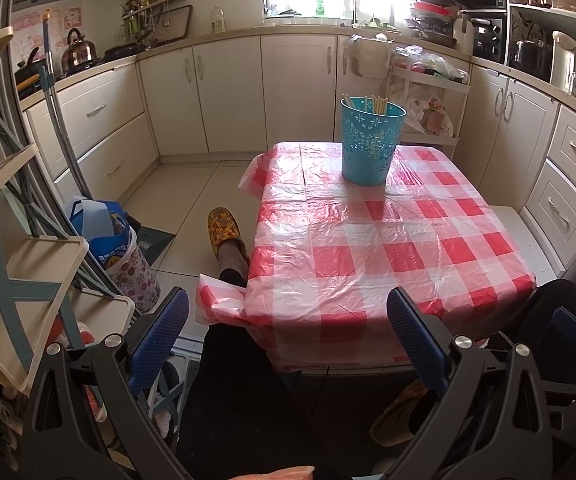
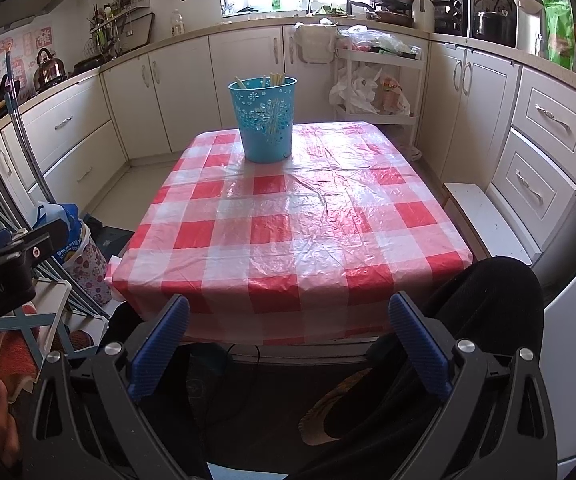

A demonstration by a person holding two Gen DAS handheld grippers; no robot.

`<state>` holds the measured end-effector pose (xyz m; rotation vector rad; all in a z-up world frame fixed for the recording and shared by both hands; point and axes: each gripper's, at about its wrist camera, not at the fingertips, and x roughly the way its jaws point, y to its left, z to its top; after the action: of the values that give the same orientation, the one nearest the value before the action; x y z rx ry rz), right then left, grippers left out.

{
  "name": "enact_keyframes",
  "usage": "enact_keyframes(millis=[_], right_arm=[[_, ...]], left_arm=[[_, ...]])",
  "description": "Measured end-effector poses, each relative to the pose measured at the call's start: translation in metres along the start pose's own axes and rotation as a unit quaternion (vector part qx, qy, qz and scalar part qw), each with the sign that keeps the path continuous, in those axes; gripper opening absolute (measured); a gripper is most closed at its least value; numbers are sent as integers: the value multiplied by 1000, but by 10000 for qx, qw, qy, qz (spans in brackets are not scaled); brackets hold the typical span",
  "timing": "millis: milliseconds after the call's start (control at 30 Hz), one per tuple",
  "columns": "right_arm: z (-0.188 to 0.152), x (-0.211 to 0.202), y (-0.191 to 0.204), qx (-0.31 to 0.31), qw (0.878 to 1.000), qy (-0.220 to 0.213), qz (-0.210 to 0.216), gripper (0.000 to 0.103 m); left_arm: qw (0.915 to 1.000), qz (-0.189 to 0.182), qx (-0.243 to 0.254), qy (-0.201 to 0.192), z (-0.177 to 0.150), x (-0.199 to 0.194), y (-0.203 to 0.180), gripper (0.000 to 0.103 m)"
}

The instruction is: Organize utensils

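A: Blue pads on your left gripper (image 1: 288, 336) and right gripper (image 2: 288, 340) are spread wide and carry nothing. Both hang short of the table's (image 2: 288, 280) near edge.

B: Target?

A: Teal bucket (image 2: 265, 118) stands upright at the far end, dead ahead, chopsticks (image 2: 277, 78) poking up inside. Neither arm is clearly nearer.

B: Blind spots?

A: Bucket wall hides the shafts; count unknown. No loose utensils visible near the bucket.

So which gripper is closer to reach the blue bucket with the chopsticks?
Hard to say: both the left gripper and right gripper hang open, empty, off the near table edge, the blue bucket far across.
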<state>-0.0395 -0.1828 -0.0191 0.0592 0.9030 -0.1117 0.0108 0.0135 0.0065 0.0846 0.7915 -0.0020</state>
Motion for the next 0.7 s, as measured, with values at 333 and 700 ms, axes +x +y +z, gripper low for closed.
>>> enact_keyframes(millis=[333,700], right_arm=[[0,0,0,-11,10000,2,-8,96],[1,0,0,-21,10000,2,-12,96]], left_arm=[[10000,-15,28,32,-2,2,-1,95],[10000,-12,25,57,-3,3,-1,95]])
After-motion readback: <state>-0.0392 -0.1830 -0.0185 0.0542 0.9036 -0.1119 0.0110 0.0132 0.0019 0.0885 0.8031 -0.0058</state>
